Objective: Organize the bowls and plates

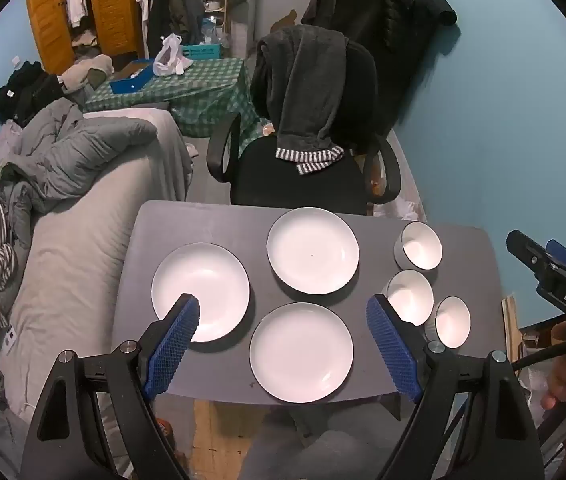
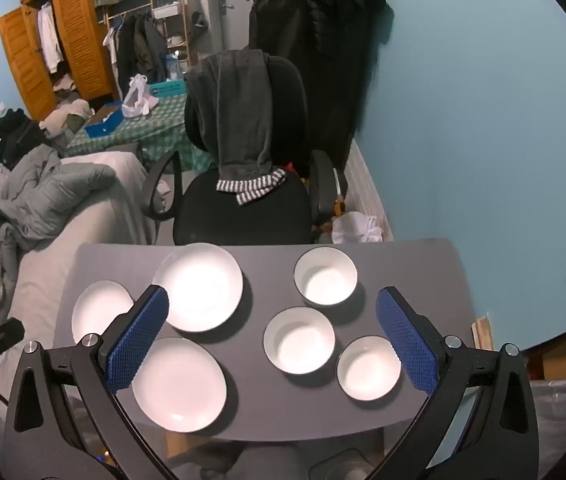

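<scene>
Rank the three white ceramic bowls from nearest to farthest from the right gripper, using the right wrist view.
1. Near white ceramic bowl, beside the right gripper's right finger.
2. Middle white ceramic bowl, left of it, table centre.
3. Far white ceramic bowl, by the table's back edge.

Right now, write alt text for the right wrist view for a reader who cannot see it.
Three white plates and three white bowls lie apart, unstacked, on a grey table, plates left, bowls right. The open right gripper, with blue pads, hovers above them holding nothing. Behind stands a black office chair draped with dark clothing.
</scene>
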`<state>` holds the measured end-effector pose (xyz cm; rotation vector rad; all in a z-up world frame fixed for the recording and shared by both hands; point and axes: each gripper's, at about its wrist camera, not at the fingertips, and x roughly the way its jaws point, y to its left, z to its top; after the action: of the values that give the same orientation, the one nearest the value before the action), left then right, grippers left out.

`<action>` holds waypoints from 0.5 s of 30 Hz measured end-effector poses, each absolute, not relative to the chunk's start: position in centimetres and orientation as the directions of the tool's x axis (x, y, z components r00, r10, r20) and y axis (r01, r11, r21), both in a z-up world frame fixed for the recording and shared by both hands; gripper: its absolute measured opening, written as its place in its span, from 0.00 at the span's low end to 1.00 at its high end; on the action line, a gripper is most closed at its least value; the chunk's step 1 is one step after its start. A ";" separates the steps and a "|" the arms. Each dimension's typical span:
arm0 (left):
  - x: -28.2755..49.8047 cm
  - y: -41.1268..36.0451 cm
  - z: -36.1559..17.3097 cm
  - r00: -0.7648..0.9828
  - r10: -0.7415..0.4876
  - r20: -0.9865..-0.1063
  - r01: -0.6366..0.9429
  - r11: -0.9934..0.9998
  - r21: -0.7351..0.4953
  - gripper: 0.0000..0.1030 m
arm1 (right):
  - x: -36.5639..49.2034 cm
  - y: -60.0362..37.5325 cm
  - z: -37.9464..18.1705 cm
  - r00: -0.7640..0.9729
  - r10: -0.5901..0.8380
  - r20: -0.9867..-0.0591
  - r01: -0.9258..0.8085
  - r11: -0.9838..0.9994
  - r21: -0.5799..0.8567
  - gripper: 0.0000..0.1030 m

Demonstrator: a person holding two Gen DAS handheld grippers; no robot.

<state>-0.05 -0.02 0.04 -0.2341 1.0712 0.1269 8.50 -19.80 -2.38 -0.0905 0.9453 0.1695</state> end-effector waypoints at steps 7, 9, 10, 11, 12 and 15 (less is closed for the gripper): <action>0.8 -0.5 0.0 0.475 -0.011 -0.880 -0.186 0.976 -0.113 0.84 | 8.6 -19.6 -2.3 0.568 0.109 -0.816 -0.185 0.983 0.003 0.99; 0.9 -0.7 -0.1 0.478 -0.004 -0.878 -0.183 0.978 -0.103 0.84 | 8.5 -19.8 -2.4 0.569 0.114 -0.814 -0.186 0.983 0.007 0.99; 0.3 -0.7 -0.1 0.488 -0.001 -0.873 -0.185 0.977 -0.104 0.84 | 8.5 -19.8 -2.4 0.567 0.115 -0.815 -0.187 0.982 0.008 0.99; 0.2 -0.7 0.0 0.490 -0.002 -0.872 -0.185 0.977 -0.106 0.84 | 8.4 -19.8 -2.3 0.566 0.117 -0.816 -0.189 0.982 0.010 0.99; 0.2 -0.7 0.0 0.491 -0.005 -0.871 -0.187 0.976 -0.111 0.84 | 8.3 -19.8 -2.3 0.564 0.118 -0.817 -0.191 0.982 0.010 0.99; -0.1 -0.7 0.1 0.492 -0.014 -0.871 -0.194 0.973 -0.125 0.84 | 8.3 -20.2 -3.2 0.560 0.118 -0.820 -0.193 0.981 0.009 0.99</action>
<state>-0.09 -0.72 0.11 -0.2180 1.0531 0.1104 8.29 -20.19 -3.23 -0.0850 0.9594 0.1838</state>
